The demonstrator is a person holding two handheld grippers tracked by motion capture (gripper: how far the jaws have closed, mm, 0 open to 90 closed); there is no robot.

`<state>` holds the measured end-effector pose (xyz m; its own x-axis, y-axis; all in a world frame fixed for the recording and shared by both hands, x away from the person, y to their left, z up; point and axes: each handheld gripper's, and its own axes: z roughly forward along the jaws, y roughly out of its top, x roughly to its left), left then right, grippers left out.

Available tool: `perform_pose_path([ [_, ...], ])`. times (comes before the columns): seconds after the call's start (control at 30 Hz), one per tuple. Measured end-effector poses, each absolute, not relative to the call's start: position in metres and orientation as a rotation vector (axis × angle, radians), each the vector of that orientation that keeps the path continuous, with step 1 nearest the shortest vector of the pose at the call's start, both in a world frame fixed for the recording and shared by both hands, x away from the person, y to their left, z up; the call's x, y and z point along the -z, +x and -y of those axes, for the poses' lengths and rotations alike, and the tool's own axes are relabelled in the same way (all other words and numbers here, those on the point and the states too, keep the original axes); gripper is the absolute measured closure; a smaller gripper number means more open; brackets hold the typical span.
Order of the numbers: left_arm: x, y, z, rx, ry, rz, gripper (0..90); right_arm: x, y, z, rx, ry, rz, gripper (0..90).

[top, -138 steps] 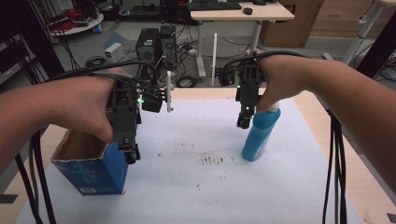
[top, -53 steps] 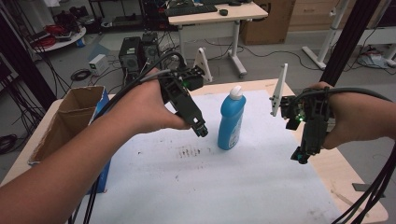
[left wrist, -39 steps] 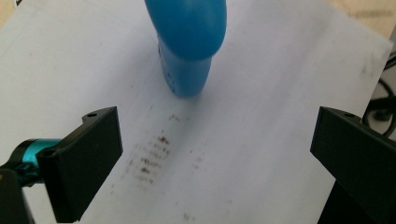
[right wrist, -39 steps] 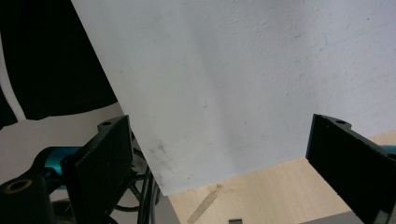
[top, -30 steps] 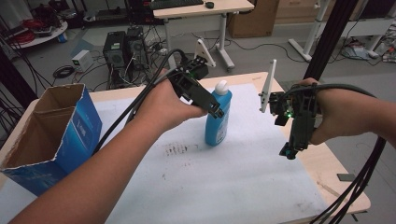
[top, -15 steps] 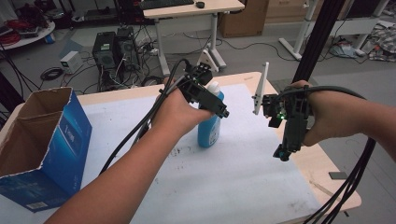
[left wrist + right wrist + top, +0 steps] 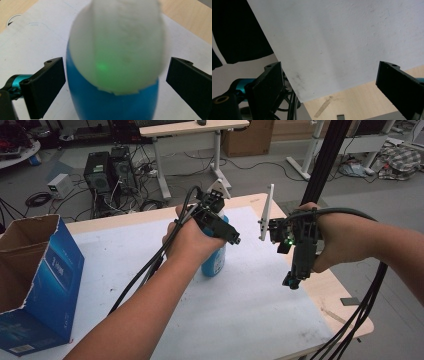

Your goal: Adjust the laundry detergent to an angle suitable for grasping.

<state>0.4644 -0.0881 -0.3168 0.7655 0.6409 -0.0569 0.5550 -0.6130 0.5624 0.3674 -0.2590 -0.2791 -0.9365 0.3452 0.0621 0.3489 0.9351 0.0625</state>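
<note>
High view: bottle (image 7: pixel 216 261) upright mid-mat (image 7: pixel 250 320), not yet gripped; left gripper (image 7: pixel 112 82) straddles its white cap (image 7: pixel 117 45), jaws apart, just closing slightly, no contact; right gripper (image 7: pixel 291 282) idle, jaws apart, empty; grasp and any transfer remain.

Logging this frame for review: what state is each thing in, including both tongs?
Blue bottle: upright on the white mat, white cap on.
Left tongs: open, jaws either side of the bottle, just been closing a little, a gap on each side.
Right tongs: open, empty, pointing down above the table's right edge.
Cardboard box: top flaps open.
</note>
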Motion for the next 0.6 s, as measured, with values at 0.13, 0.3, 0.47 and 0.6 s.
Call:
perform_pose_path([
  [0.13, 0.3169, 0.4677, 0.0863, -0.192, 2.382, -0.9, 7.8, 0.2796, 0.3676, 0.2605, 0.111, -0.561, 3.036, 6.5],
  [0.3, 0.3164, 0.4687, 0.0875, -0.195, 2.38, -0.911, 10.6, 0.2815, 0.3695, 0.2618, 0.103, -0.552, 3.037, 6.5],
  [0.47, 0.3156, 0.4694, 0.0877, -0.212, 2.384, -0.911, 13.8, 0.2826, 0.3708, 0.2584, 0.101, -0.551, 3.039, 6.5],
  [0.6, 0.3155, 0.4701, 0.0879, -0.203, 2.385, -0.915, 16.9, 0.2828, 0.3715, 0.2562, 0.098, -0.545, 3.039, 6.5],
])
